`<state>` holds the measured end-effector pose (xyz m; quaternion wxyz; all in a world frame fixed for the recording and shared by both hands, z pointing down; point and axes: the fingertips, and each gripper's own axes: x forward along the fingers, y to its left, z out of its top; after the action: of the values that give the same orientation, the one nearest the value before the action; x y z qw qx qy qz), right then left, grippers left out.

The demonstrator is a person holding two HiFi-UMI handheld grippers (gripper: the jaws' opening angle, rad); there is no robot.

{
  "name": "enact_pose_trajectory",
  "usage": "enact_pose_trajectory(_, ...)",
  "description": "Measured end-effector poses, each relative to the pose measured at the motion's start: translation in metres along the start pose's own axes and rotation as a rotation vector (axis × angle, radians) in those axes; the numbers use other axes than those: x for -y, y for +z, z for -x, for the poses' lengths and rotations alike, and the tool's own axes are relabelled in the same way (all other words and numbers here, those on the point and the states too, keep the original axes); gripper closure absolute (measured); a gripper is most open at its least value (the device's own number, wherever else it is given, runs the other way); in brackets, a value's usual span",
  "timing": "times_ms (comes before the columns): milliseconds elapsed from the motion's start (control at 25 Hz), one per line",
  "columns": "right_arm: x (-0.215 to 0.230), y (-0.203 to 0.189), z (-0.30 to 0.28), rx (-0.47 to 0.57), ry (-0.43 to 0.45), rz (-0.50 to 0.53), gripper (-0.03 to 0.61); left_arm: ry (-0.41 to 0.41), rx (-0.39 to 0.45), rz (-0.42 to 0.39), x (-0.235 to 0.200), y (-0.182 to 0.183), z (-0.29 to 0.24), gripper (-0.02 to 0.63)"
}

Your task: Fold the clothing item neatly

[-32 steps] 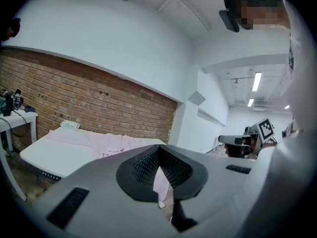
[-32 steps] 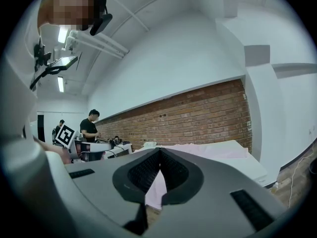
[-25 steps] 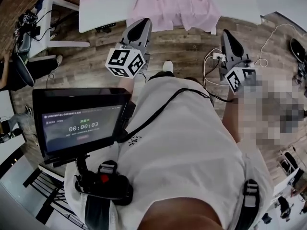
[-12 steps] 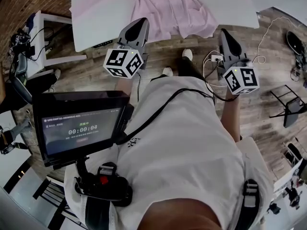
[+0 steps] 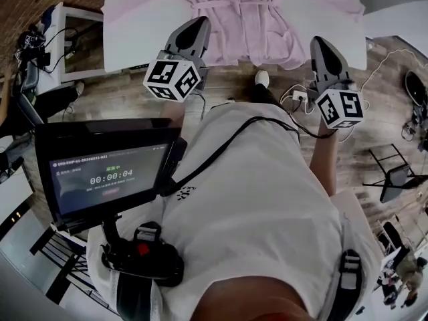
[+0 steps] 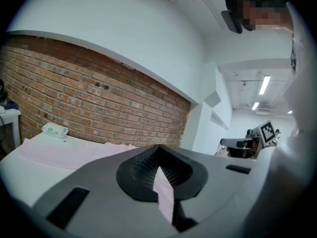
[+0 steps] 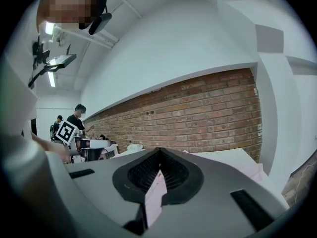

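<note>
Closer now, the table (image 5: 134, 19) carries a pink robe (image 5: 247, 9) spread flat for folding; left gripper (image 5: 197, 24) and right gripper (image 5: 320, 43) approach with jaws together, empty.

Right claw (image 7: 159, 155), grey, jaws shut tip to tip, nothing gripped; a sliver of pink garment (image 7: 154, 197) shows through the slit. Beyond: white tabletop (image 7: 223, 155), red brick wall (image 7: 198, 118). Far left: black-and-white marker cube (image 7: 65, 131), person in a dark top (image 7: 77, 119), ceiling strip light (image 7: 52, 78).
</note>
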<state>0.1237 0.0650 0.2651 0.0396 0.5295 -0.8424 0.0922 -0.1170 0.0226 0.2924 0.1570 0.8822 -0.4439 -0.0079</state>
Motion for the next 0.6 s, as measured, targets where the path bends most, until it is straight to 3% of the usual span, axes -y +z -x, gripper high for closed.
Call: enact_pose_trajectory(600, 0.07, 0.006, -0.077, -0.054, 0.146, -0.011, 0.575, 0.122, -0.015, 0.035, -0.019, 0.009, -0.074, 0.62)
